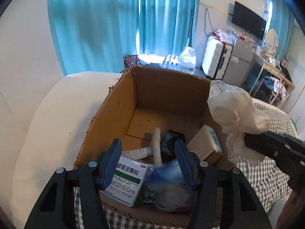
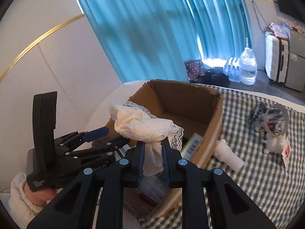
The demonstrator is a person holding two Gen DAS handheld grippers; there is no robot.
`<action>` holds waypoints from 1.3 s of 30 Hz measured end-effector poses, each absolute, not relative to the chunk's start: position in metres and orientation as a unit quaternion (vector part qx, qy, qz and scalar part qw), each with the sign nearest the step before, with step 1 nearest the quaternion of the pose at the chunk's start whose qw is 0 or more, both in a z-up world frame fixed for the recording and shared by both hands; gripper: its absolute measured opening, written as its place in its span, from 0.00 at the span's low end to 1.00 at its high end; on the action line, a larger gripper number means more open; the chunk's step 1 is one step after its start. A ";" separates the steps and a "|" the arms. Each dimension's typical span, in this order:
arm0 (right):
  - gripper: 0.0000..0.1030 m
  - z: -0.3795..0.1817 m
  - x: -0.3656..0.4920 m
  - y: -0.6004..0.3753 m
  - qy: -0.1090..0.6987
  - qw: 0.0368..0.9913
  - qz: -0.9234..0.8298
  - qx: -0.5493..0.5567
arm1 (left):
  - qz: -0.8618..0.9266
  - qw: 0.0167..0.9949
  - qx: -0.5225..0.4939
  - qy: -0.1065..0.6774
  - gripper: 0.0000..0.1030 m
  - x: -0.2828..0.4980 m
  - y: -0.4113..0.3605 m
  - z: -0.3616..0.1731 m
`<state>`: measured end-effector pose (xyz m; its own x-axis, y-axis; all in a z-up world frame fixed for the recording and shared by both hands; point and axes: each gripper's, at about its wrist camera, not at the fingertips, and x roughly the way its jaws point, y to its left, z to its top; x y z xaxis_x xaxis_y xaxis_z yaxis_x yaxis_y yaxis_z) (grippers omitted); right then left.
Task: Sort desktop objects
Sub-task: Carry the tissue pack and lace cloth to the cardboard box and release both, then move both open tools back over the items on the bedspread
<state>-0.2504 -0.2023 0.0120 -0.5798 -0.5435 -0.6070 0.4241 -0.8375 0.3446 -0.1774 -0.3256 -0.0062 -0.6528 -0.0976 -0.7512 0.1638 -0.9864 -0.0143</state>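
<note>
White lace cloth [image 2: 144, 126]: bunched into a soft wad with a lace border hanging loose; it hangs in the air over the near corner of the box, not yet inside it.
Right gripper [image 2: 153, 143]: clamped on the narrow tail of the cloth, with the bulk of the wad billowing out beyond the fingertips.
Handling: judged very light, limp and compressible, with nothing to break. The lace edge could snag on the torn cardboard rim, so the bunched middle looks a safer hold than the trim. It should drop freely once let go.
Left gripper [image 1: 147, 143]: jaws apart above the near end of the box, pressing on nothing. A blurred blue packet [image 1: 167, 173] lies beneath them.
Box contents: a white and green medicine carton [image 1: 129, 177] and a small tan carton [image 1: 205, 145] are among the things already in. The far half of the floor is bare.
Box [image 2: 215, 118]: open brown cardboard with ragged edges, sitting on a checked cover [image 2: 257, 171].
Left to sort: a white bottle [image 2: 228, 156] lies just beside the box's wall. A tape roll [image 2: 278, 118] and a white toy [image 2: 274, 145] lie farther off.
Behind: a blue curtain [image 2: 152, 28].
</note>
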 end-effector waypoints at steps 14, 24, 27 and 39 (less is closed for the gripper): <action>0.79 0.039 -0.235 -0.117 -0.128 0.154 -0.937 0.287 | -0.914 0.101 0.392 -0.004 0.97 -0.177 -0.295 0.016; 0.79 0.041 -0.173 -0.008 -0.188 0.052 -0.943 0.271 | -0.929 -0.075 0.362 0.013 1.00 -0.168 -0.162 0.024; 0.79 0.039 -0.159 0.014 -0.191 0.034 -0.944 0.269 | -0.920 -0.088 0.381 0.023 1.00 -0.193 -0.127 -0.010; 0.79 -0.019 -0.175 0.078 -0.199 -0.026 -0.923 0.329 | -0.917 -0.070 0.325 -0.221 1.00 -0.307 -0.094 -0.102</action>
<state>-0.1755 0.0780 -0.0193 -0.7828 -0.0834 -0.6166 -0.1785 -0.9192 0.3509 -0.3069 -0.0941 -0.1020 -0.7784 -0.0155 -0.6275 -0.2718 -0.8928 0.3591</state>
